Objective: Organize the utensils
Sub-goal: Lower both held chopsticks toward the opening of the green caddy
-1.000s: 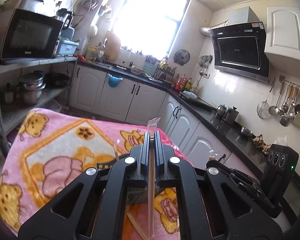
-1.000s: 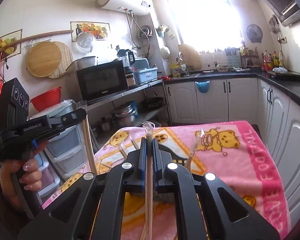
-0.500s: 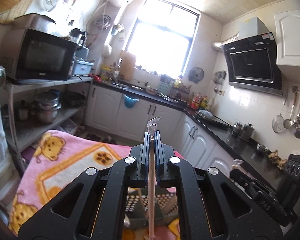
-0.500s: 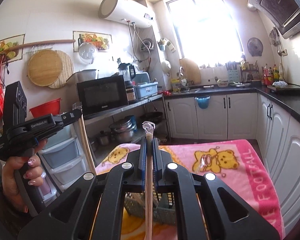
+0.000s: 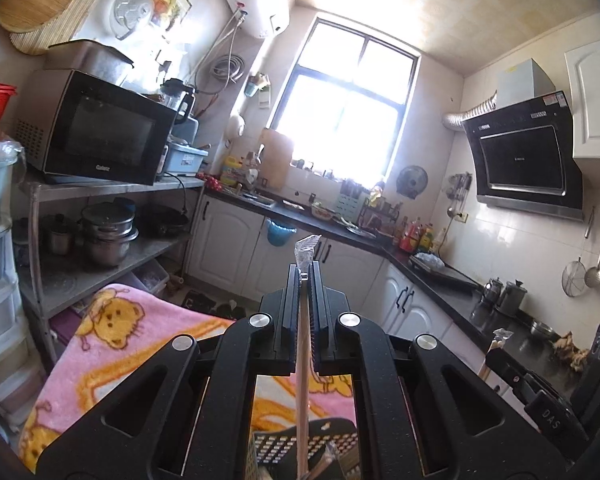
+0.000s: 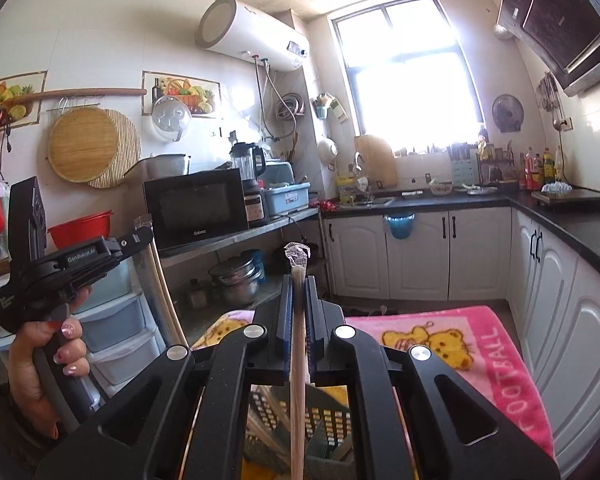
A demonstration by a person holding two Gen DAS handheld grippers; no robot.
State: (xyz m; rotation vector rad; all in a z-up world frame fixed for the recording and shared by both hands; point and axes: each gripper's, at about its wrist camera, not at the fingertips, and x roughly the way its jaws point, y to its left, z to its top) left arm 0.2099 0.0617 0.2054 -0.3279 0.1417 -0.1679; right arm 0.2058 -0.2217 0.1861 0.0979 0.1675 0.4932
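Observation:
My left gripper (image 5: 304, 276) is shut on a pair of wrapped wooden chopsticks (image 5: 302, 380), held upright above a dark perforated utensil basket (image 5: 284, 448). My right gripper (image 6: 299, 284) is shut on another wrapped pair of chopsticks (image 6: 298, 392), also upright over the basket (image 6: 324, 428), which holds several more chopsticks. The left gripper also shows in the right wrist view (image 6: 142, 232) at the left, held by a hand, its chopsticks (image 6: 166, 292) hanging down. The right gripper shows in the left wrist view (image 5: 496, 354) at the lower right.
The basket stands on a pink bear-print blanket (image 6: 480, 352) covering a table (image 5: 112, 344). A metal shelf with a microwave (image 5: 96, 136) and pots (image 5: 108, 232) stands to the left. White cabinets and a dark counter (image 6: 560, 220) run along the back and right.
Both grippers have risen and tilted up with their chopsticks. The blanket has dropped low in both views and the basket now sits under the fingers.

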